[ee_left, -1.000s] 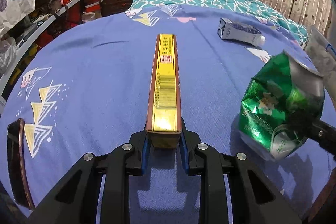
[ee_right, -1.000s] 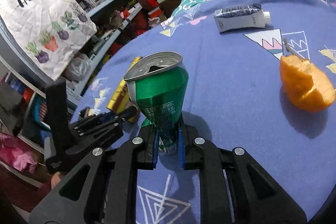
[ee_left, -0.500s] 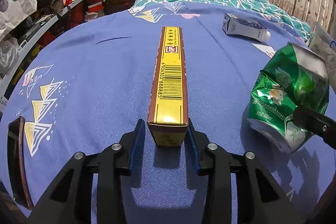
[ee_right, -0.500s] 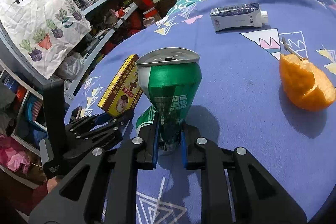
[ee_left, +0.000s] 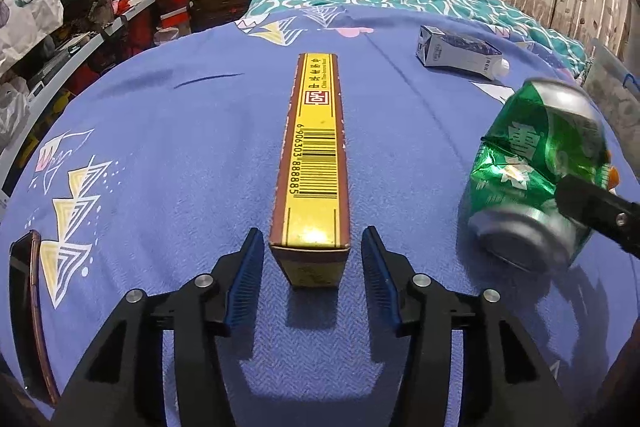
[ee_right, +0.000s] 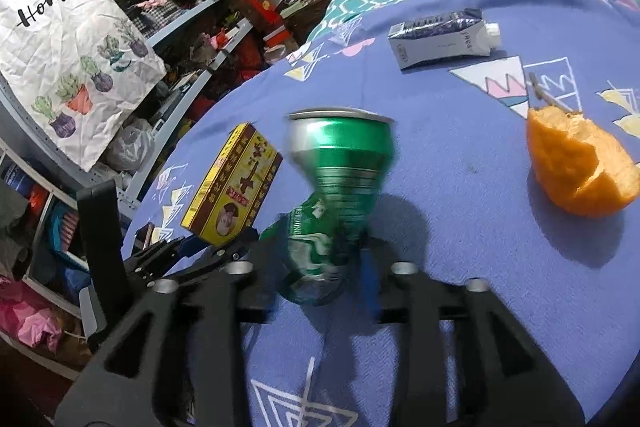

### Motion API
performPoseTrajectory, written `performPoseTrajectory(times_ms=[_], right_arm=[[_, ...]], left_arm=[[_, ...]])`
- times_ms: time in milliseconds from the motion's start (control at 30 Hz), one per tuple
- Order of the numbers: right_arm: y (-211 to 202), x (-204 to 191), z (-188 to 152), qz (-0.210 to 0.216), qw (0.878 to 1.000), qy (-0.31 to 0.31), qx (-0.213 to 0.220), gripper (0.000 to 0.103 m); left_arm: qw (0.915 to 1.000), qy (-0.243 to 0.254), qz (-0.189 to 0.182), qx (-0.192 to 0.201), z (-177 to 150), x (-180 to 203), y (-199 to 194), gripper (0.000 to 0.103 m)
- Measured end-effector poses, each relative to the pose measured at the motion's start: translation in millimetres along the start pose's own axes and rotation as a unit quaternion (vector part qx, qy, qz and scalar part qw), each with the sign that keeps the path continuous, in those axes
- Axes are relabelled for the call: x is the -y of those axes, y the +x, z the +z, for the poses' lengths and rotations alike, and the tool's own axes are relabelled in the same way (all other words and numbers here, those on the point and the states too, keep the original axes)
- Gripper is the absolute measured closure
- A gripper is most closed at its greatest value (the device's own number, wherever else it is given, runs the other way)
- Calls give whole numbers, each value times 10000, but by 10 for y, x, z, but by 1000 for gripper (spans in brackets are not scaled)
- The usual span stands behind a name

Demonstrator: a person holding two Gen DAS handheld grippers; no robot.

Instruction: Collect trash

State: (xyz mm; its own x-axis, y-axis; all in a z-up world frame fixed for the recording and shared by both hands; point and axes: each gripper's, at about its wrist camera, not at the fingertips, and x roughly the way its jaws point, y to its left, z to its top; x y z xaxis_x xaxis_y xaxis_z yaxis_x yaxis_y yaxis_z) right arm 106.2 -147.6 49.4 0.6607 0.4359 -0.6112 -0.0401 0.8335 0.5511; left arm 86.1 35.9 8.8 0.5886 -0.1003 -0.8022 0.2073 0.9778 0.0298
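Observation:
A long yellow and brown box (ee_left: pixel 316 163) stands on its narrow edge on the blue cloth; it also shows in the right wrist view (ee_right: pixel 234 187). My left gripper (ee_left: pixel 312 273) is open, its blue pads on either side of the box's near end without touching it. A crushed green can (ee_right: pixel 336 195) sits between the pads of my right gripper (ee_right: pixel 320 263), which has opened a little; the can is blurred and tilts. The can also shows in the left wrist view (ee_left: pixel 536 171).
A small milk carton (ee_right: pixel 440 37) lies at the back of the cloth. An orange peel (ee_right: pixel 580 167) lies to the right with a thin stick behind it. A phone (ee_left: pixel 28 311) lies at the left edge. Cluttered shelves (ee_right: pixel 168 39) stand left, a bed behind.
My left gripper opened, let go of the yellow box and drew back a little. My right gripper's grip on the can loosened, and the can is moving.

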Motion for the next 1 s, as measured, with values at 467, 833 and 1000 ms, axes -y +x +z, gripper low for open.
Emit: performPoseTrajectory(times_ms=[467,833,1000], right_arm=[[48,-28,8,-63,10000,-17,-42,48],[46,135,-3,-79,9989,438,-118,40],[81,208,-6,-87,9976,657,-194,38]], left_arm=[[10000,6,-87,1,-12,8,1,48],[9999,-10,-153,5,-20,0,-11,46],[9996,-106,-262,12,8,-29,-59,26]])
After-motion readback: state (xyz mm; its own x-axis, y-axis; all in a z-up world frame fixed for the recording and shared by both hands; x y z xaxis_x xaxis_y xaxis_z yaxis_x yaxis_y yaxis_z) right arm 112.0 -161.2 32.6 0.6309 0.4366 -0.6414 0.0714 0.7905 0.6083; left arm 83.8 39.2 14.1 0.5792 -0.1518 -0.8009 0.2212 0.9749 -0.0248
